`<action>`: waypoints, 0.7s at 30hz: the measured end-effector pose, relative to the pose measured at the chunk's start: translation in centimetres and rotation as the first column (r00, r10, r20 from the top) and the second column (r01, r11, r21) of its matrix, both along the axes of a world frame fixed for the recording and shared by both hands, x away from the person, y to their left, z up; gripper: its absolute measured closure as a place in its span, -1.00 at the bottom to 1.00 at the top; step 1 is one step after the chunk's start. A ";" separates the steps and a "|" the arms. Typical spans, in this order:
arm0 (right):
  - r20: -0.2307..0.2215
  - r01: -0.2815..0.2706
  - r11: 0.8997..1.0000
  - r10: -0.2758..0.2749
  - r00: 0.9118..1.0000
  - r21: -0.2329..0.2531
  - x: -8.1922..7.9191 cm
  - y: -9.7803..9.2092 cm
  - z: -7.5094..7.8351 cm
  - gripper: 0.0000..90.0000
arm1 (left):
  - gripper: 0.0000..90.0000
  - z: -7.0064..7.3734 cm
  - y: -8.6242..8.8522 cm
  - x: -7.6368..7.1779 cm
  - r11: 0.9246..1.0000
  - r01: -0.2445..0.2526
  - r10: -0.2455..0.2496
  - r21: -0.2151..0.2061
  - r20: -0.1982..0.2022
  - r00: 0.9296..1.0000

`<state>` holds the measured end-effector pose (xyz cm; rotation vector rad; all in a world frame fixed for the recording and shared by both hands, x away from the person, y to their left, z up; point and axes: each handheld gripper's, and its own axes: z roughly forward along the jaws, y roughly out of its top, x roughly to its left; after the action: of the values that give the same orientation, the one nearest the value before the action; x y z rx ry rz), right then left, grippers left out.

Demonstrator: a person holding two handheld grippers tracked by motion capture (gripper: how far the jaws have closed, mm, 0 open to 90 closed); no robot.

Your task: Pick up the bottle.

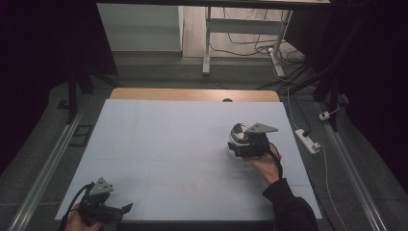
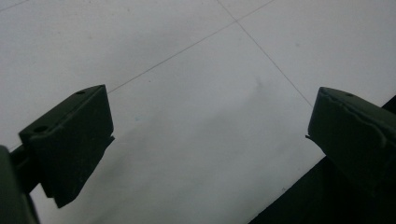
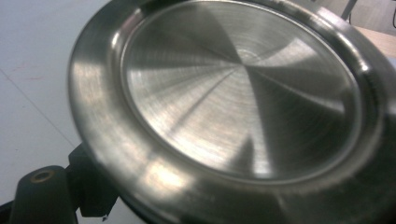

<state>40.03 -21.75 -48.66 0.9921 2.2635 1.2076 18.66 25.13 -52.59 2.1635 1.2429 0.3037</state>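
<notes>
Right gripper (image 1: 240, 144) clamped on rim of steel bowl (image 1: 239, 134), right-centre of tabletop (image 1: 159, 144); bowl tilted, polished base (image 3: 243, 93) facing gripper camera. Left gripper (image 1: 126, 208) idle at near-left corner, jaws spread wide, nothing between. Judgement: bowl rigid, light, slick under pads. Rolled rim best hold; smooth wall likely slips.
</notes>
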 end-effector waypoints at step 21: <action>0.019 -0.058 0.998 0.058 0.998 0.032 -1.7 1.0 2.9 -0.69 | -0.98 0.0 0.1 0.0 1.000 -0.005 0.005 -0.005 -0.003 1.000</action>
<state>38.31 -20.77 -45.75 0.9297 2.2802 1.2757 18.69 25.19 -52.58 2.1577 1.2491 0.2991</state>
